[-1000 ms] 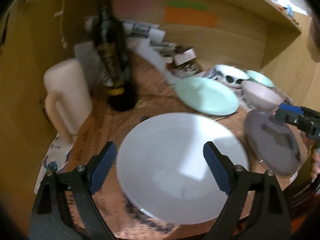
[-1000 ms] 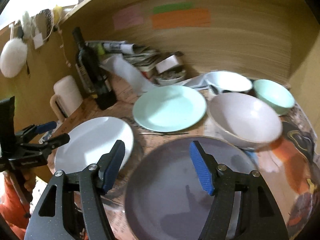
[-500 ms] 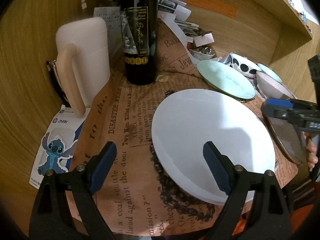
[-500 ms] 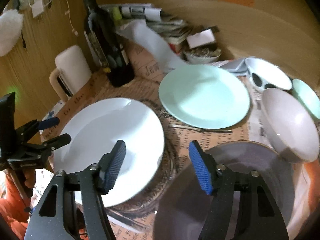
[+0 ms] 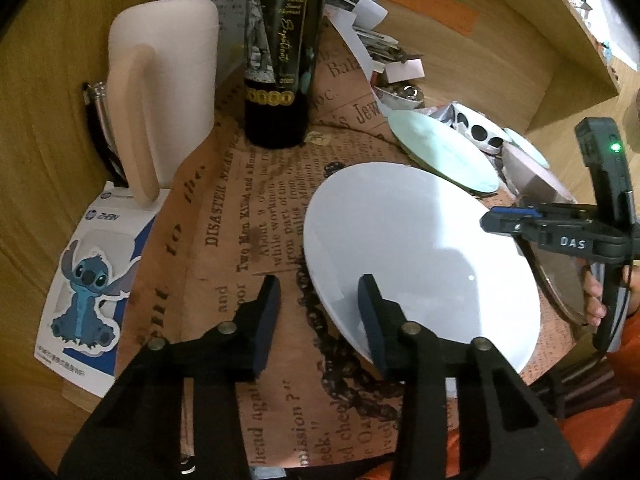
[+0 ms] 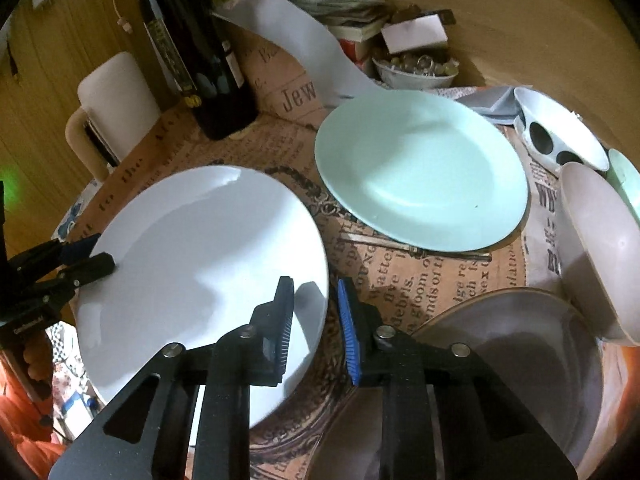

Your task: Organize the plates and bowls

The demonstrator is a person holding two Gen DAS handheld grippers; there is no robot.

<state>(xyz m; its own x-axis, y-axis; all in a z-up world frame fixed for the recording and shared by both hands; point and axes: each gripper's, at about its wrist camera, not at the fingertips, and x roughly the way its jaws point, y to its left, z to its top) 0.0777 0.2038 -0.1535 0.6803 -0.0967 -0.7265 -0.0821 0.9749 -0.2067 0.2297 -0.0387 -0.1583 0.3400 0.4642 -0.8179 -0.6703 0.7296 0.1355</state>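
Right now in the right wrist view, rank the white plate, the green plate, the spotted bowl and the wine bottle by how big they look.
1. white plate and green plate: about alike; the white one lies nearer the camera, so unsure.
2. wine bottle, top cut off.
3. spotted bowl, smallest.

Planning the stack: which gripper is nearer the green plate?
Right. The right gripper, jaws just closing on the white plate's rim, is beside the green plate; the left gripper, also closing, holds the opposite rim.
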